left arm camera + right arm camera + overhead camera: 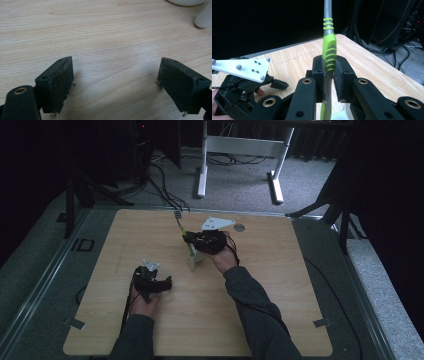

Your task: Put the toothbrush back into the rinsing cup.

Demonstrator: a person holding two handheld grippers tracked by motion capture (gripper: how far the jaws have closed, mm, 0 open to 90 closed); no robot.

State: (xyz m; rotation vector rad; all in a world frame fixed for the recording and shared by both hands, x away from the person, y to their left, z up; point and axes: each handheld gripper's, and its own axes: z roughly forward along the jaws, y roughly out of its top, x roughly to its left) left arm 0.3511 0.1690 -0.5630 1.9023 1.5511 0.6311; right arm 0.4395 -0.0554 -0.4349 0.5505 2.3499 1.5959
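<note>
the right gripper [329,75] pinched a toothbrush [329,50] by its green grip, upright above a cup [193,261]. it looked light, stiff and slick, so the ribbed handle suited best. the left gripper [116,82] stood spread over the table [100,32].

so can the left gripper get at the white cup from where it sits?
Probably yes. The left gripper is open, and bare table lies between it and the cup. The right gripper above, holding the toothbrush, may crowd it.
</note>
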